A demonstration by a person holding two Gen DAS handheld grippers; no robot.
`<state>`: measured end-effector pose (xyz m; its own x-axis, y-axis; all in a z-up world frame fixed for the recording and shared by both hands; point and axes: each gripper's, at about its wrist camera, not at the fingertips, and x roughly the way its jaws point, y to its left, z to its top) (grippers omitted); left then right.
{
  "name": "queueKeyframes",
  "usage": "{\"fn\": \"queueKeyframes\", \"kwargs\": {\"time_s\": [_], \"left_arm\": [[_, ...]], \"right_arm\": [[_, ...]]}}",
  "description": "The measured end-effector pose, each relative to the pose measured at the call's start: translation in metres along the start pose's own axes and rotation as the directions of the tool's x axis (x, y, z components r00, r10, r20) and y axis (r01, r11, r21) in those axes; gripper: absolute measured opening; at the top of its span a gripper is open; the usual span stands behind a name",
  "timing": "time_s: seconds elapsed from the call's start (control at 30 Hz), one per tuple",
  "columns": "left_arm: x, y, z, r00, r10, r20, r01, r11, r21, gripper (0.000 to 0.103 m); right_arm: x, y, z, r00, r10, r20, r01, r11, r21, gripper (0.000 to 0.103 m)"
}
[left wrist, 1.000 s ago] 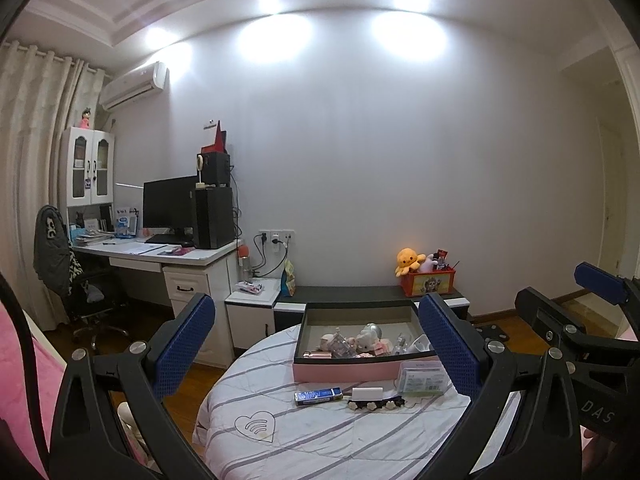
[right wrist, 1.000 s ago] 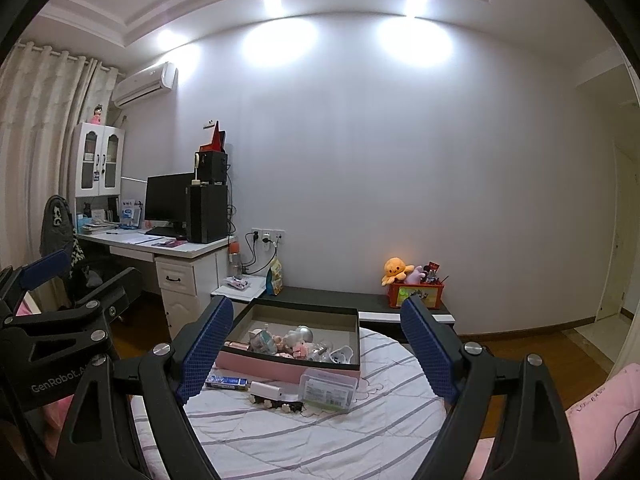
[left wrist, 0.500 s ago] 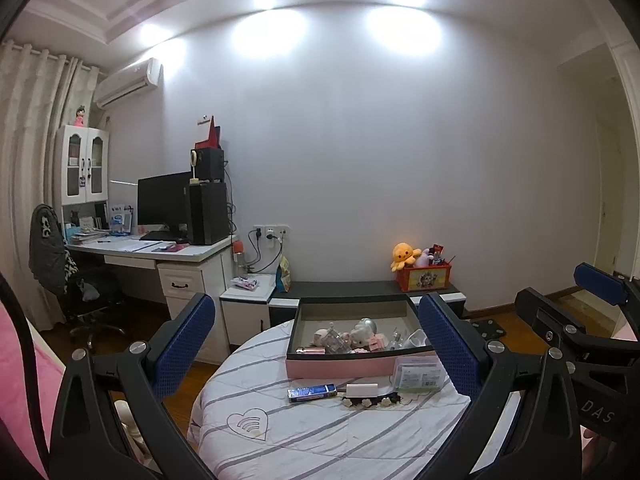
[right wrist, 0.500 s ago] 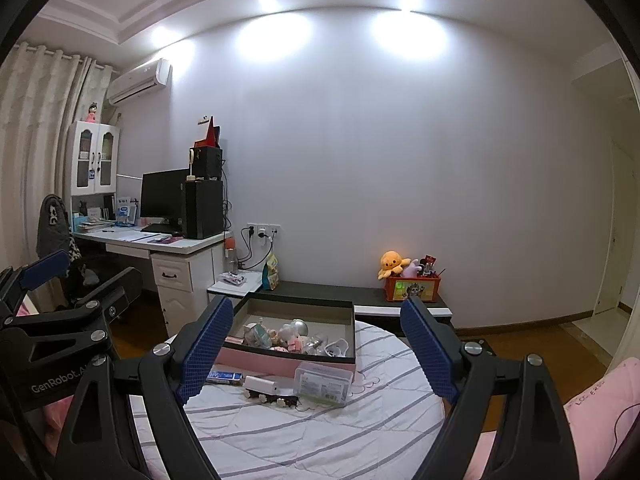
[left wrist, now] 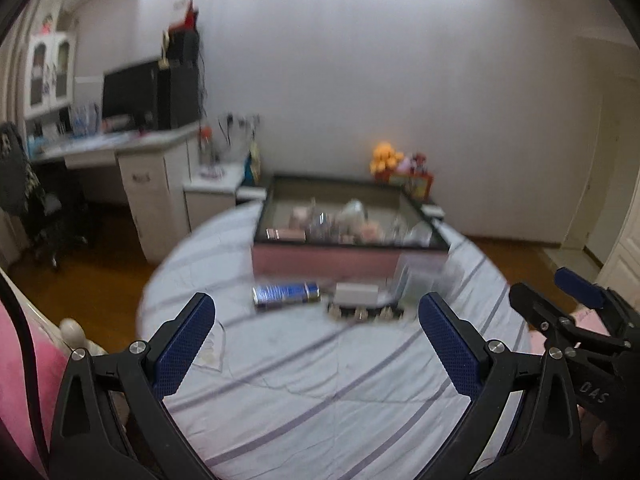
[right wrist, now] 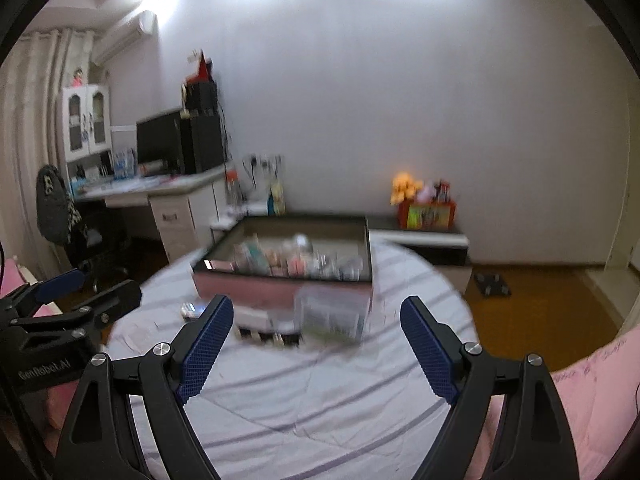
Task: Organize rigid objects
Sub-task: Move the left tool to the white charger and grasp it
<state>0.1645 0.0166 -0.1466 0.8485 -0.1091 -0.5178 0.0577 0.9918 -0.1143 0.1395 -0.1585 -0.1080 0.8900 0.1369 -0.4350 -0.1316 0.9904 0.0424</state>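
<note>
A pink box (left wrist: pixel 320 260) (right wrist: pixel 256 286) with a dark rim sits on the far side of a round table (left wrist: pixel 312 380) (right wrist: pixel 320 400) covered by a striped cloth; several small items lie inside it, blurred. In front of the box lie a blue flat pack (left wrist: pixel 286 293), a white toy vehicle with small wheels (left wrist: pixel 362 300) (right wrist: pixel 266 326) and a clear plastic case (left wrist: pixel 420 280) (right wrist: pixel 330 314). My left gripper (left wrist: pixel 316 314) is open above the near cloth, short of these items. My right gripper (right wrist: pixel 316 316) is open too, with nothing between its fingers.
A white desk (right wrist: pixel 160 192) with a monitor and a dark chair (left wrist: pixel 24 184) stand at the left. Against the back wall runs a low cabinet with an orange plush toy (right wrist: pixel 406 190). Pink bedding (right wrist: pixel 592 392) borders the table at the near sides. Wooden floor surrounds the table.
Both grippers have dropped and tipped downward toward the table, so the box and the items before it sit higher and larger in view. Both stay open and hold nothing.
</note>
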Motion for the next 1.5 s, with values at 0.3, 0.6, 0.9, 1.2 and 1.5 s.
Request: {"fn": "queueKeyframes", "kwargs": {"time_s": [0.3, 0.6, 0.9, 1.2, 1.5], "left_arm": [[0.076, 0.006, -0.011, 0.986, 0.007, -0.17, -0.011, 1.0, -0.023, 0.103], [0.134, -0.016, -0.003, 0.972, 0.004, -0.235, -0.003, 1.0, 0.007, 0.103], [0.175, -0.036, -0.003, 0.956, 0.04, -0.291, -0.021, 0.998, 0.067, 0.103], [0.174, -0.042, 0.0, 0.968, 0.001, -0.252, 0.027, 0.994, 0.108, 0.067], [0.147, -0.019, 0.008, 0.98, 0.072, -0.187, -0.059, 0.995, 0.076, 0.067]], "right_arm": [[0.077, -0.031, -0.035, 0.984, 0.011, -0.177, 0.001, 0.998, 0.062, 0.087], [0.121, -0.046, -0.035, 0.972, 0.011, -0.235, 0.012, 0.995, 0.096, 0.087], [0.144, -0.062, -0.03, 0.965, 0.019, -0.262, 0.021, 0.989, 0.149, 0.087], [0.159, -0.057, -0.022, 0.963, 0.043, -0.264, 0.002, 0.986, 0.168, 0.087], [0.17, -0.034, -0.011, 0.961, 0.077, -0.267, -0.038, 0.989, 0.146, 0.087]]}}
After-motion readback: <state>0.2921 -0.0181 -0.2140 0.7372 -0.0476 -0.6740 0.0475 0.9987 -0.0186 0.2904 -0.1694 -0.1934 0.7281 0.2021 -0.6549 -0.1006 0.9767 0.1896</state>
